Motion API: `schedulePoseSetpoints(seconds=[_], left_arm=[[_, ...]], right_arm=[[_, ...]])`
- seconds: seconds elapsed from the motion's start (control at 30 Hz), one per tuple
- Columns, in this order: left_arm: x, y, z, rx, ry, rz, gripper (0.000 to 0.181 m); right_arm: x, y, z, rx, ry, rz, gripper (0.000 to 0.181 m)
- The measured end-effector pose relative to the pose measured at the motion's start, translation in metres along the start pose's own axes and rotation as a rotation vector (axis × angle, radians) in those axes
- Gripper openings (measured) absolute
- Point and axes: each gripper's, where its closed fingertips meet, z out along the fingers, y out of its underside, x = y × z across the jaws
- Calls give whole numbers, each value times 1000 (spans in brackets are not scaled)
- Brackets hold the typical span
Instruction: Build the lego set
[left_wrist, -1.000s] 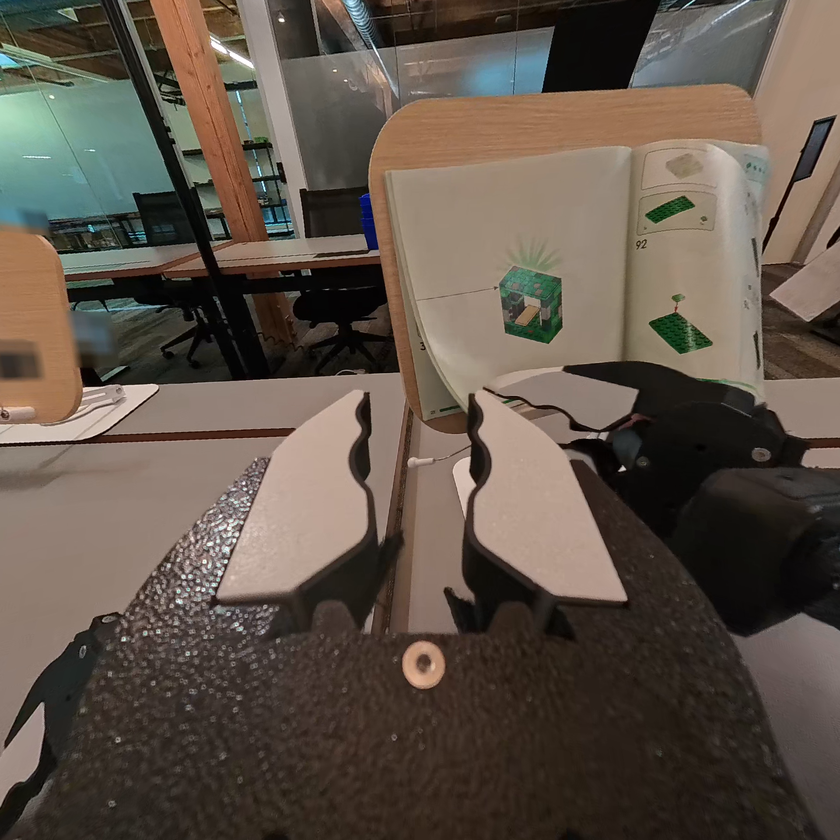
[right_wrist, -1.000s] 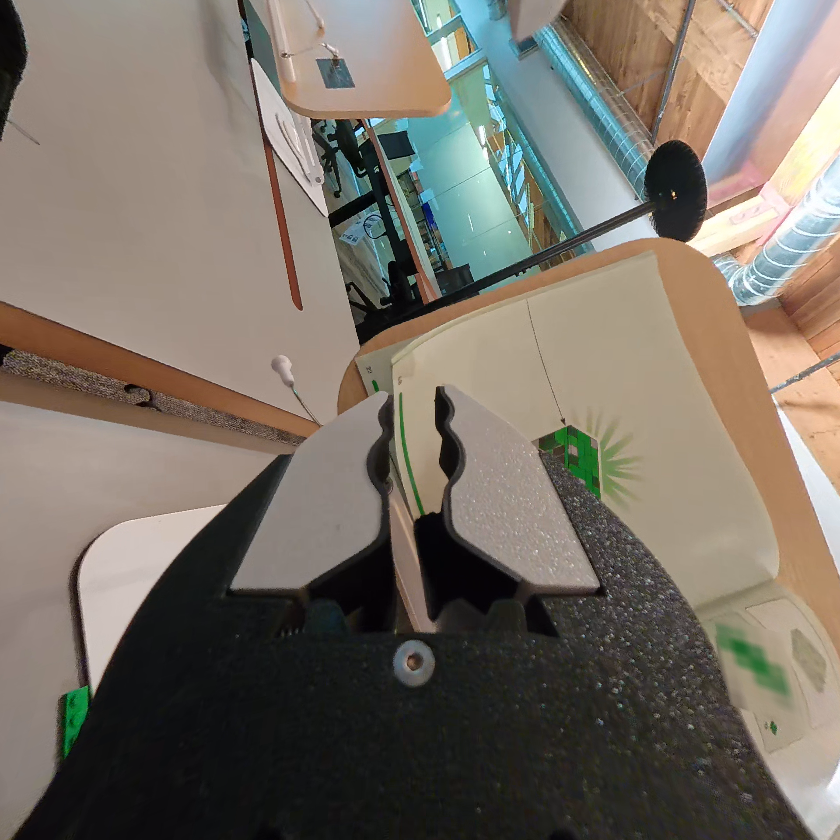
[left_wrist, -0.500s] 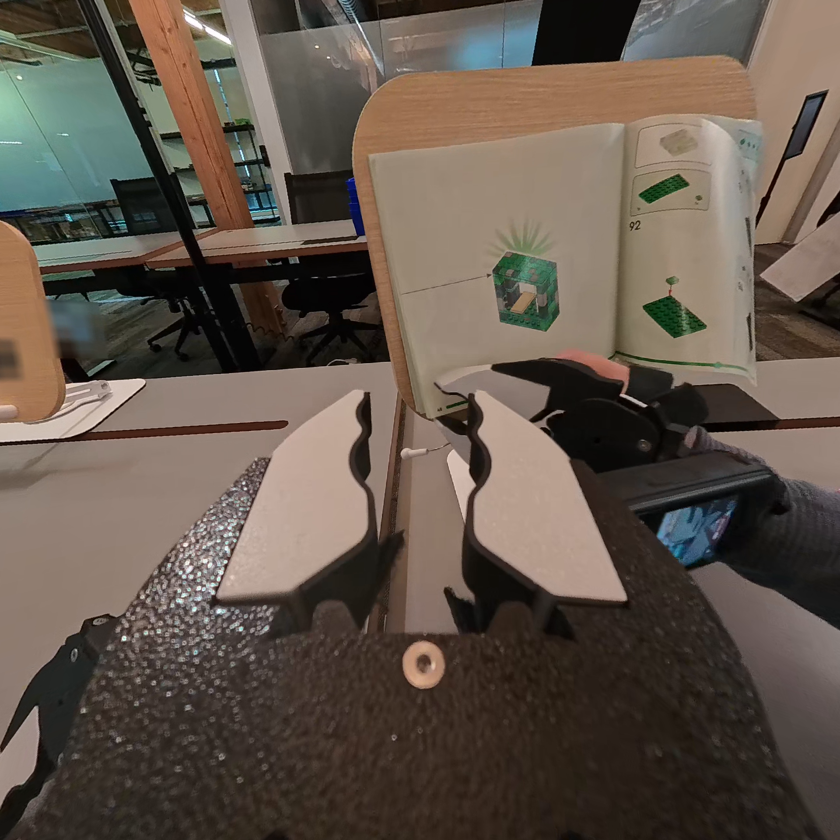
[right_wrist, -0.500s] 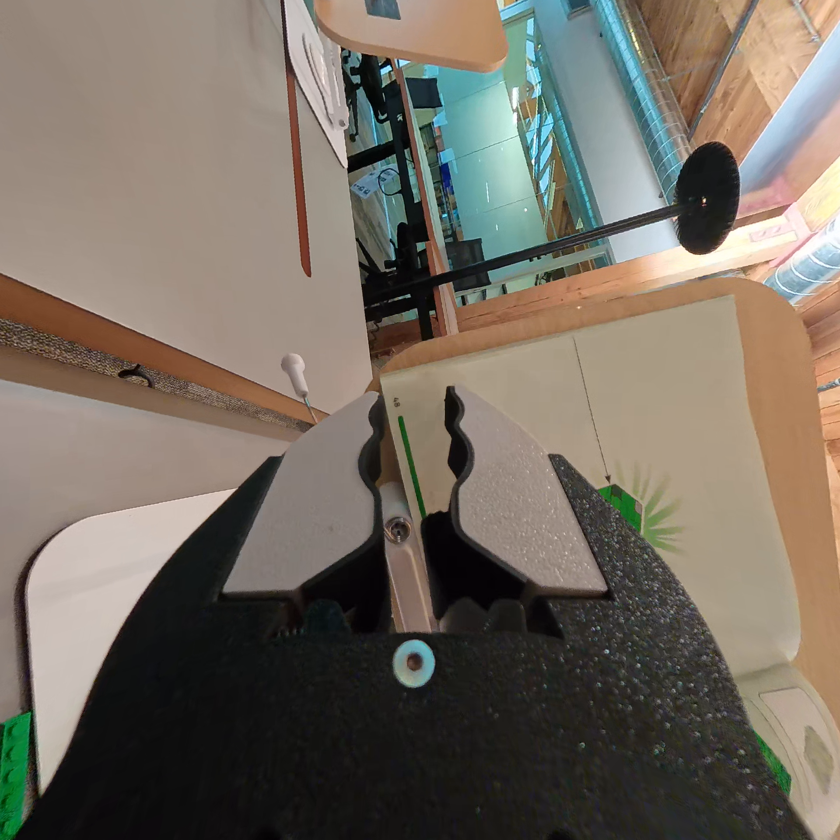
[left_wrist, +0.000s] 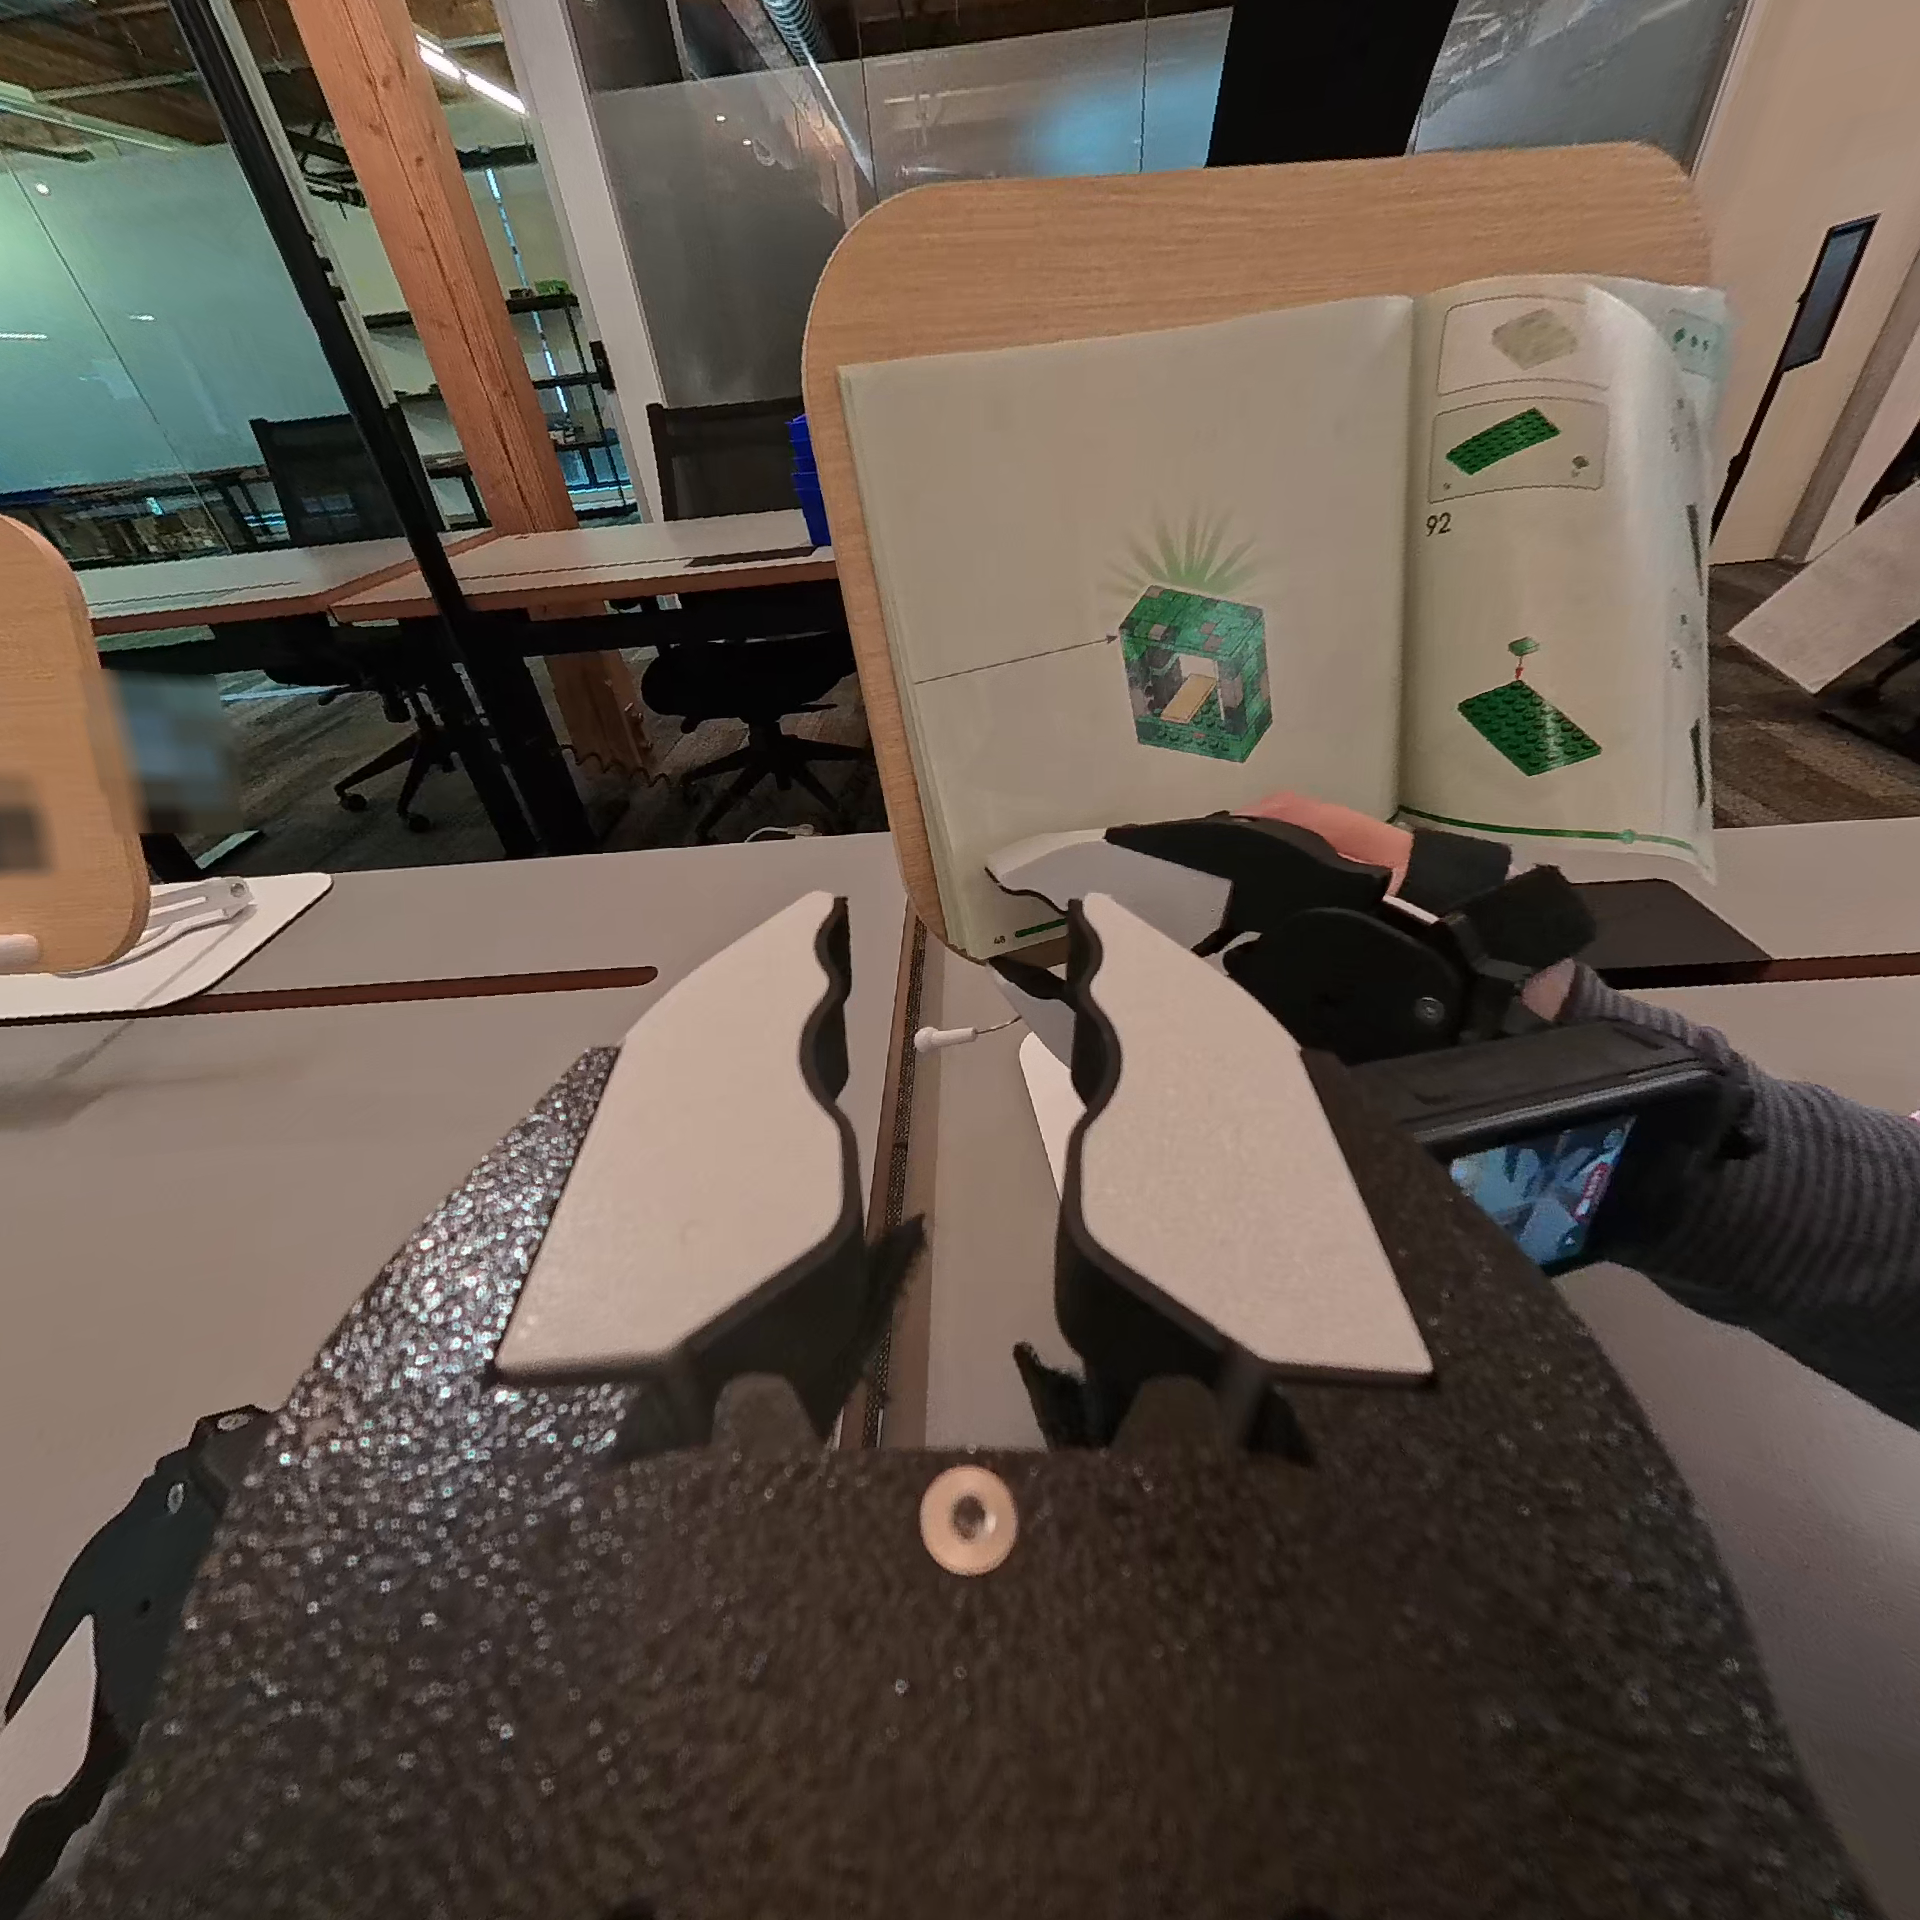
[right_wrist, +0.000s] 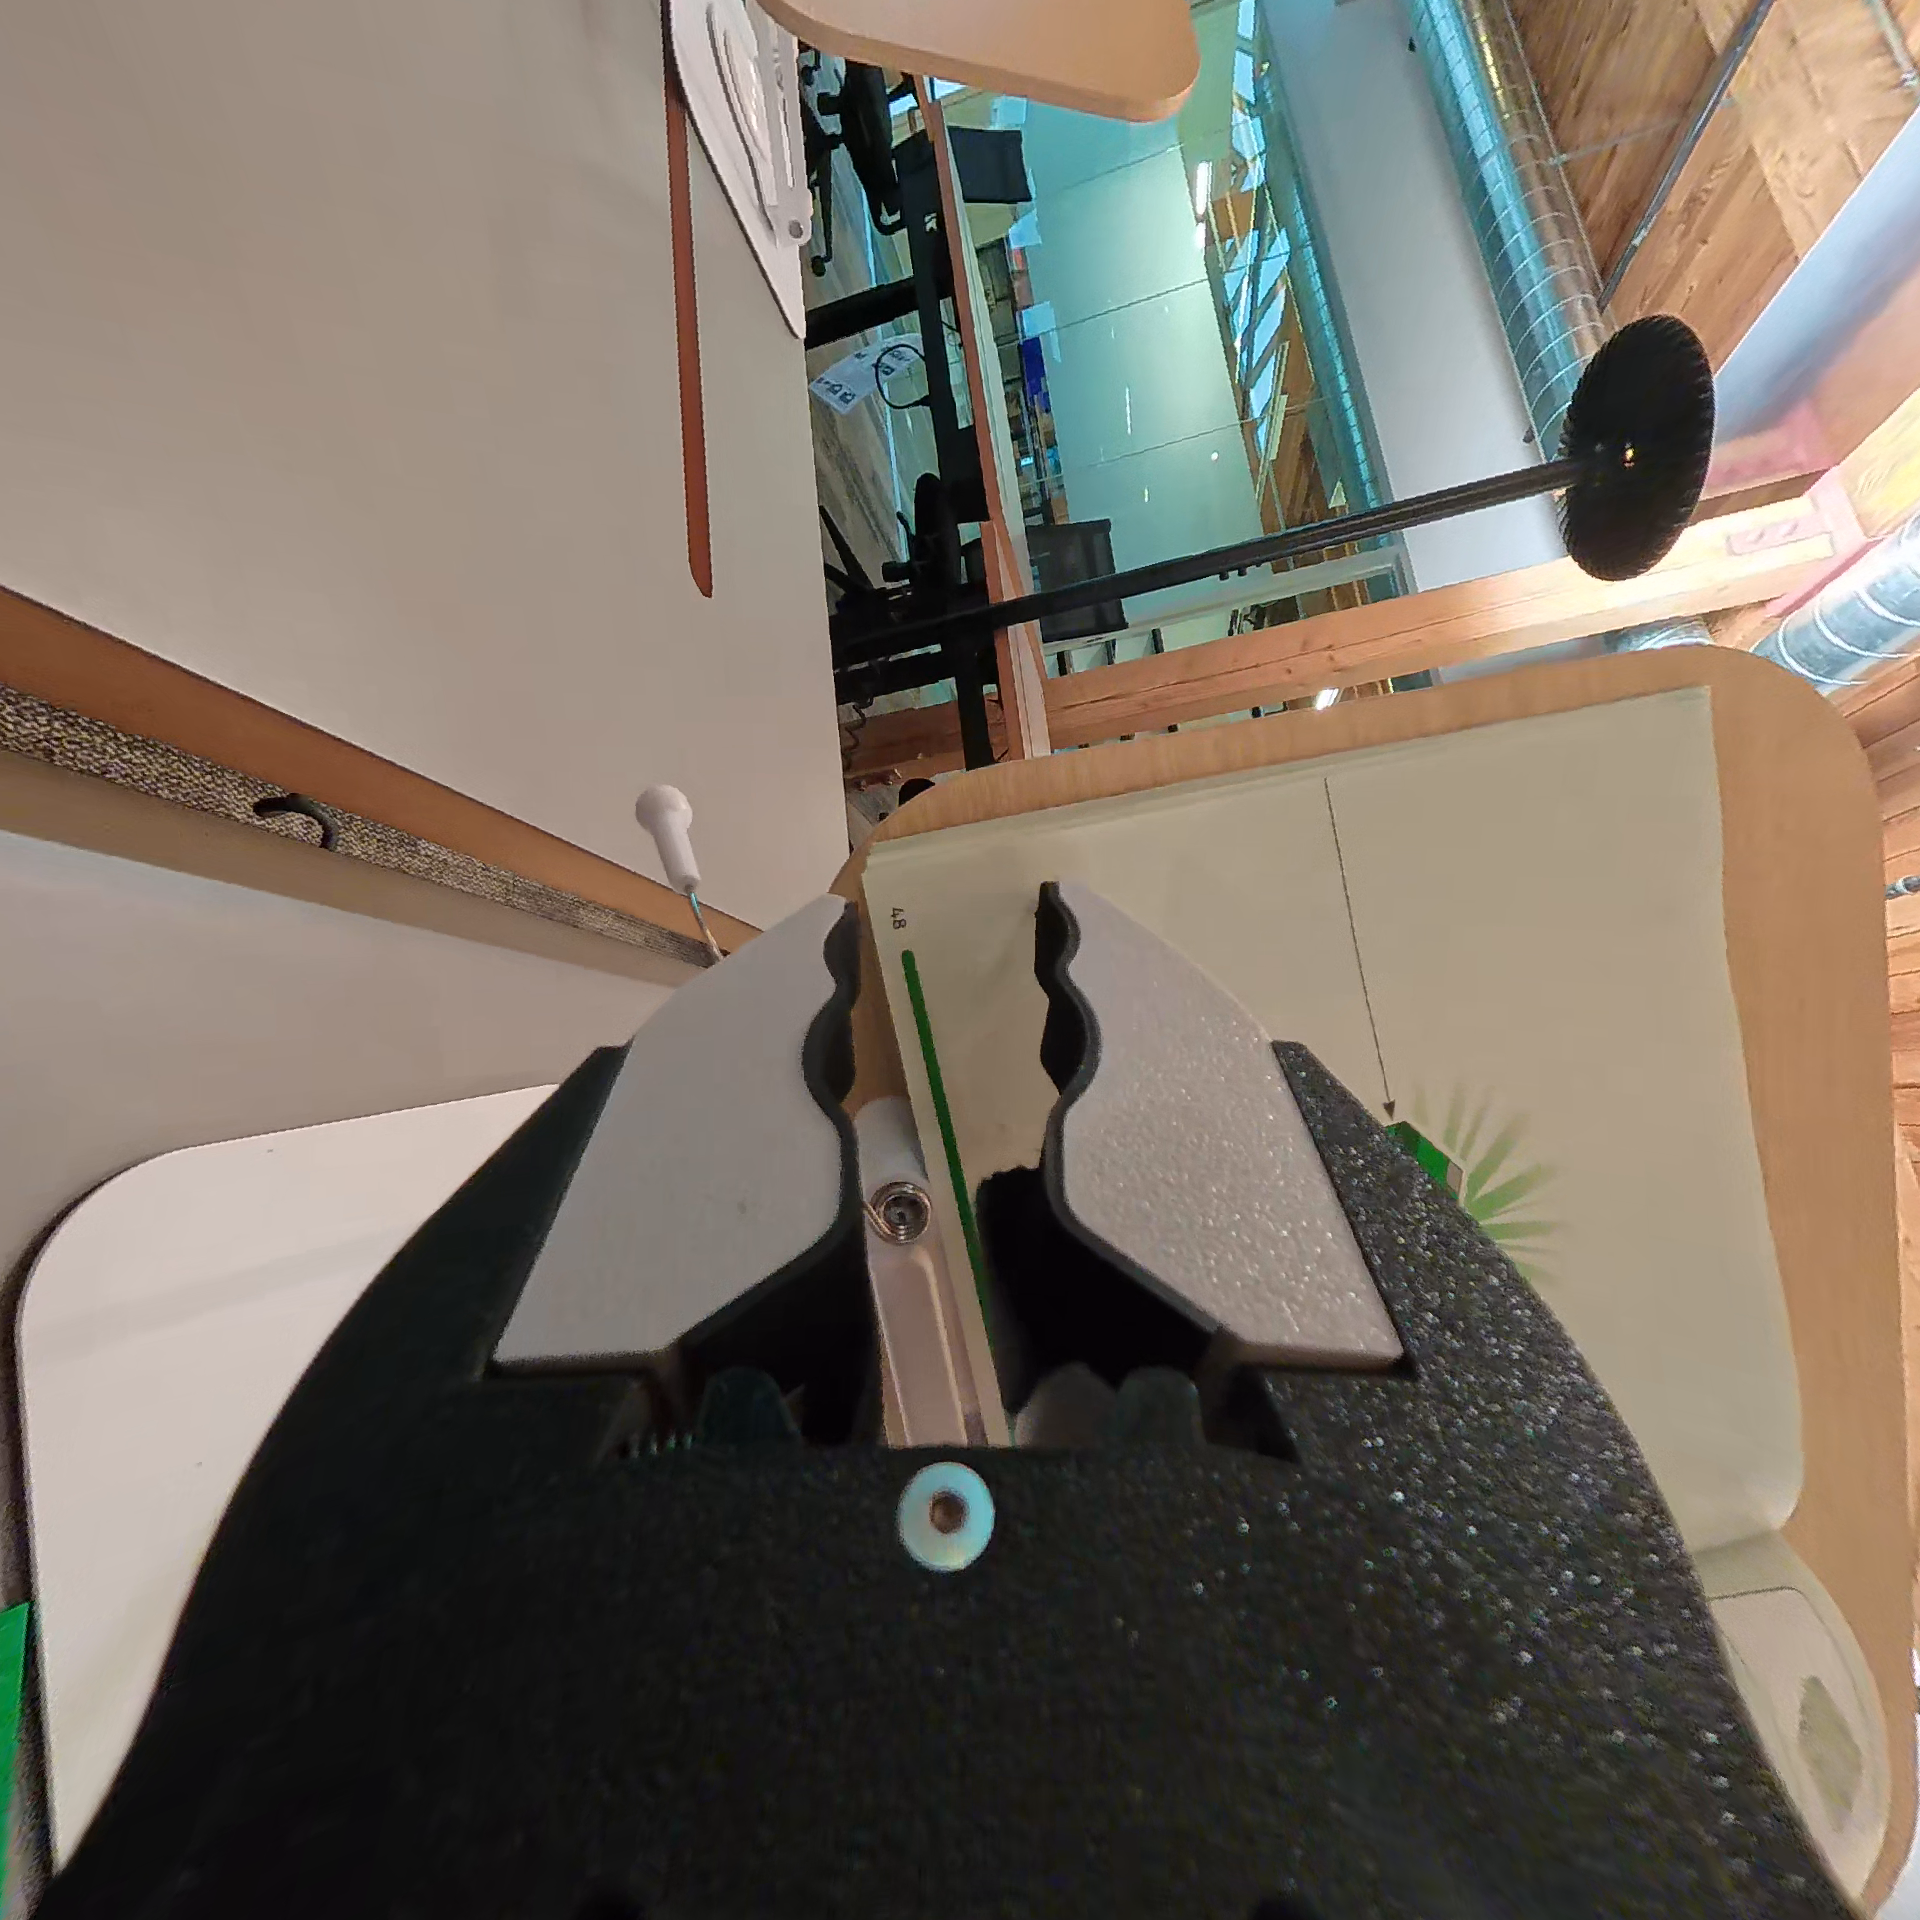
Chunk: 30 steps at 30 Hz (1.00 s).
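Note:
The open instruction booklet (left_wrist: 1143, 623) leans on a wooden stand (left_wrist: 1247, 239) at the table's far side; its pages picture a green block build and a green plate. My left gripper (left_wrist: 956, 914) is open and empty, held low over the grey table in front of the stand. My right gripper (right_wrist: 943, 906) is rolled on its side with jaws open around the booklet's (right_wrist: 1299, 987) lower left corner and the stand's metal page clip (right_wrist: 902, 1216). The right gripper also shows in the left wrist view (left_wrist: 1039, 883). A green lego piece (right_wrist: 12, 1714) peeks in at the edge.
The stand's white base (right_wrist: 208, 1299) lies under my right gripper. A white pin on a thin wire (left_wrist: 945, 1036) lies beside the table seam (left_wrist: 906, 1091). A second wooden stand (left_wrist: 62, 748) is at the far left. A person's striped sleeve (left_wrist: 1766, 1195) holds the right gripper. One gripper's finger ends stand about 12 cm off the other's. The stand's white base (right_wrist: 208, 1299) is closer to my right gripper, around 15 cm from its tips; the left tips are 30 cm off.
My right gripper has moved down to the booklet's lower left corner and its jaws have widened. The left gripper has stayed open and barely shifted.

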Motion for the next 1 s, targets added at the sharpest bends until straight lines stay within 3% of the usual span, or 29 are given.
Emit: schedulePoseSetpoints(seconds=[1.0], left_arm=[[2, 3, 0, -19, 13, 8, 40]], right_arm=[[4, 3, -11, -20, -10, -13, 31]])
